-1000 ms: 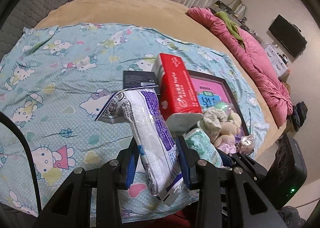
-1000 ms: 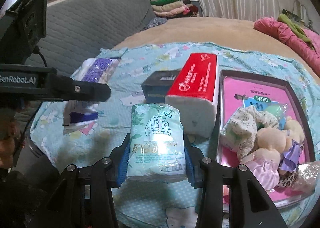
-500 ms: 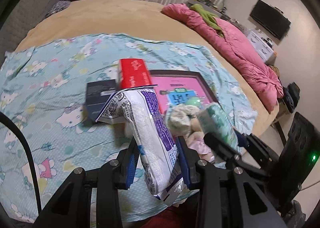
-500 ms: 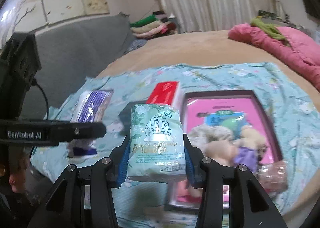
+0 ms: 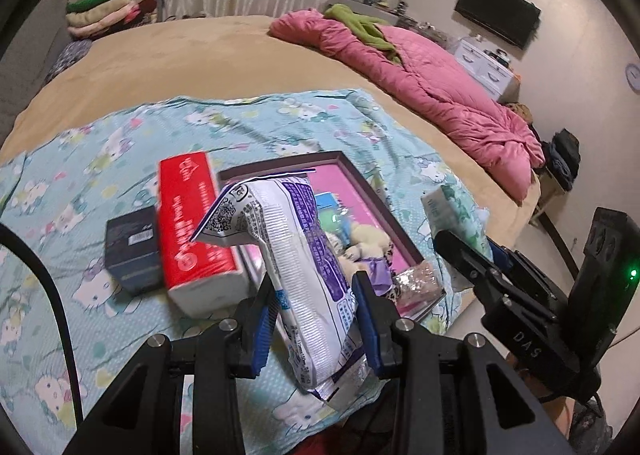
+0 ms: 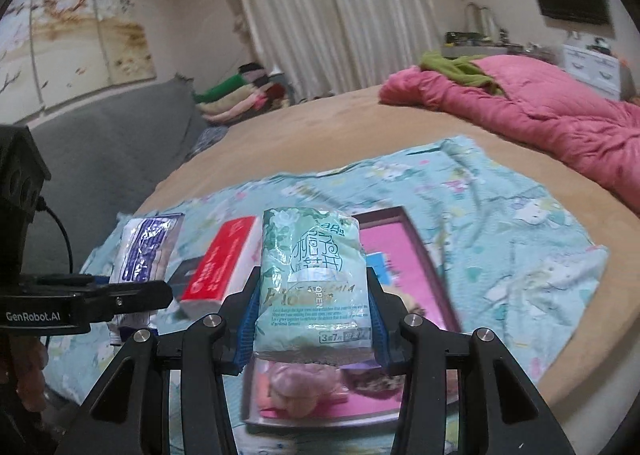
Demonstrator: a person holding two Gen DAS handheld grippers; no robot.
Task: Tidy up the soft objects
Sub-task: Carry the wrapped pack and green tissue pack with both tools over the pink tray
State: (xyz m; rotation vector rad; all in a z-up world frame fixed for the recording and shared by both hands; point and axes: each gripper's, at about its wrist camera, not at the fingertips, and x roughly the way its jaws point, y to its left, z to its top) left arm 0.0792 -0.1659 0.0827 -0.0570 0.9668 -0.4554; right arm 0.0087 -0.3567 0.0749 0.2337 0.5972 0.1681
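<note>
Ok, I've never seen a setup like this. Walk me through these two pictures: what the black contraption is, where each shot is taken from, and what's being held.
There is no robot here. A person holds a two-finger hand tool in each hand, and a fisheye camera on each tool looks forward along its fingers, so the black bars at the bottom of each picture are the tool itself.

In the left wrist view, the left gripper is closed on a white and purple packet. In the right wrist view, the right gripper is closed on a green tissue pack. Each tool also shows at the edge of the other's view.

Below them is a bed with a blue cartoon-print sheet. On it lie a red tissue pack, a small dark box and a pink tray holding plush toys. A pink quilt lies further back.
</note>
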